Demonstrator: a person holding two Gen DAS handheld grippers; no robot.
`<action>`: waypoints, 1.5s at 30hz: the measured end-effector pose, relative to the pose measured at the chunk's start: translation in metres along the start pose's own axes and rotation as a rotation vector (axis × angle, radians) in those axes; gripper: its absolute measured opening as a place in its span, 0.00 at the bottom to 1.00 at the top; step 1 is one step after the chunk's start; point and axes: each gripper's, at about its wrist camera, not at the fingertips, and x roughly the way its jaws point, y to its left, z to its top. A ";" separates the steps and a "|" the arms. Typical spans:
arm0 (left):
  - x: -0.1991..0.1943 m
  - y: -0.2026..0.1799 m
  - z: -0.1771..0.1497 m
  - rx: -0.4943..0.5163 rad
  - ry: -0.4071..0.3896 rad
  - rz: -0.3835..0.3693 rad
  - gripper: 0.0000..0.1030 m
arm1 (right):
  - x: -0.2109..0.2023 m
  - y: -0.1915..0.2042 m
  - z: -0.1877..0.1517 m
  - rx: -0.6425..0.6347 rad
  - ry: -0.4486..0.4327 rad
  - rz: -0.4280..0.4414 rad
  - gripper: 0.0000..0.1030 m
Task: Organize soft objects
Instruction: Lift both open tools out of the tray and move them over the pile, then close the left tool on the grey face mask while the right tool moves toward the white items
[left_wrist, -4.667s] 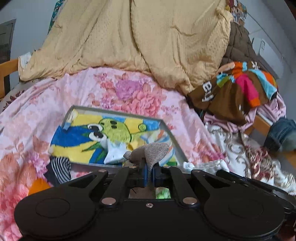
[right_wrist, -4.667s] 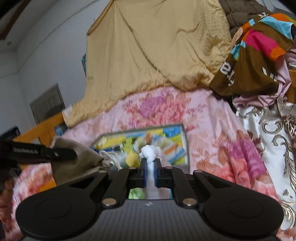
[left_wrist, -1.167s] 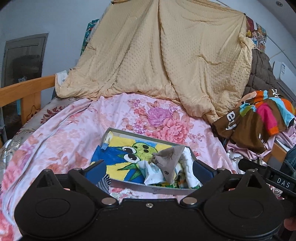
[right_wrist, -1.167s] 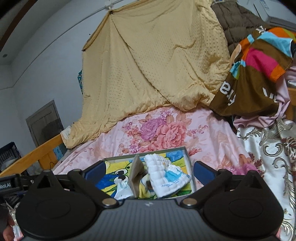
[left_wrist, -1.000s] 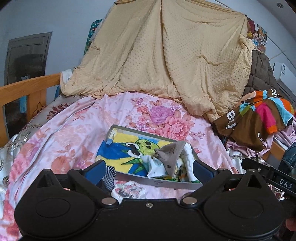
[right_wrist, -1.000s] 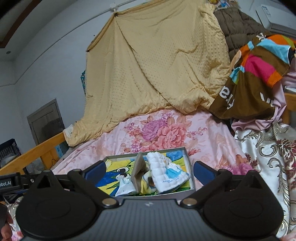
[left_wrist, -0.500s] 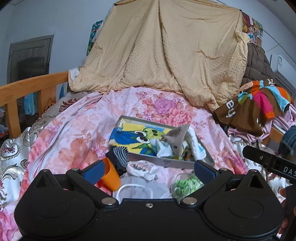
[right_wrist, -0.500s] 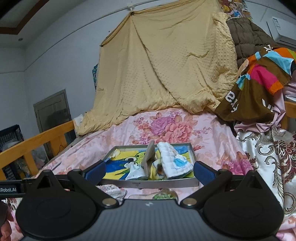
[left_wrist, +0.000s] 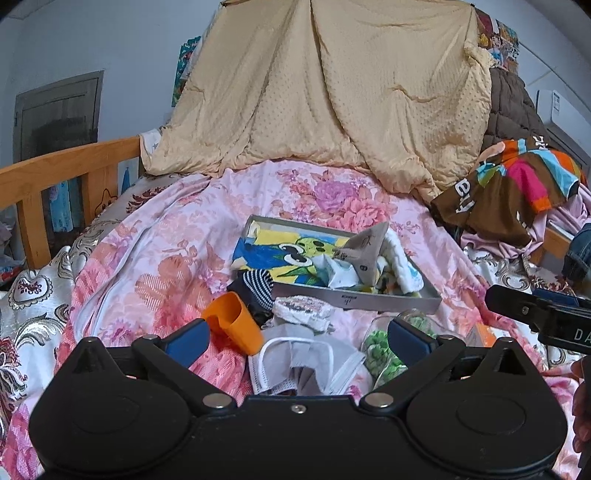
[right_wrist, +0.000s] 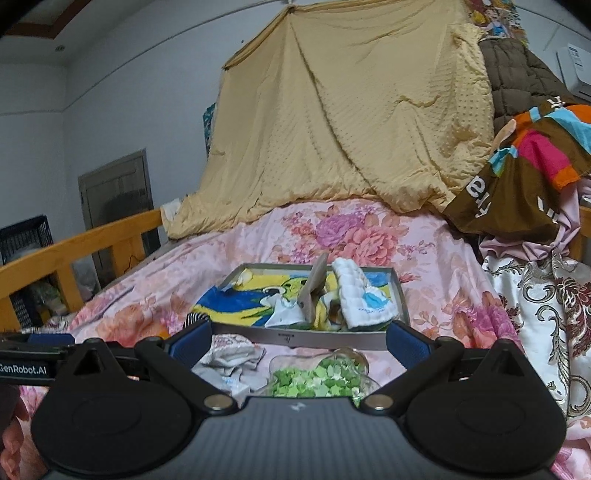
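A grey tray lies on the floral bedspread, lined with a cartoon cloth. Inside it stand a taupe cloth and a white quilted cloth. My left gripper is open, held back from the tray above a white face mask. A striped sock, a speckled cloth and an orange cup lie in front of the tray. My right gripper is open too, above a glass jar of green stars.
A tan blanket hangs behind the bed. A brown and multicoloured garment is heaped at the right. A wooden bed rail runs along the left. The other gripper's black body reaches in from the right.
Both grippers opened, leaving the taupe cloth and the white cloth in the tray. They then drew back toward me, bringing the mask, cup and jar into view.
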 end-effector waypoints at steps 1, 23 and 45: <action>0.001 0.001 -0.001 -0.001 0.005 0.000 0.99 | 0.002 0.001 -0.001 -0.003 0.009 0.004 1.00; 0.041 0.030 -0.028 0.019 0.107 -0.034 0.99 | 0.040 0.019 -0.027 -0.109 0.176 0.024 1.00; 0.077 0.035 -0.022 -0.039 0.178 -0.166 0.93 | 0.067 0.046 -0.049 -0.281 0.246 0.033 0.99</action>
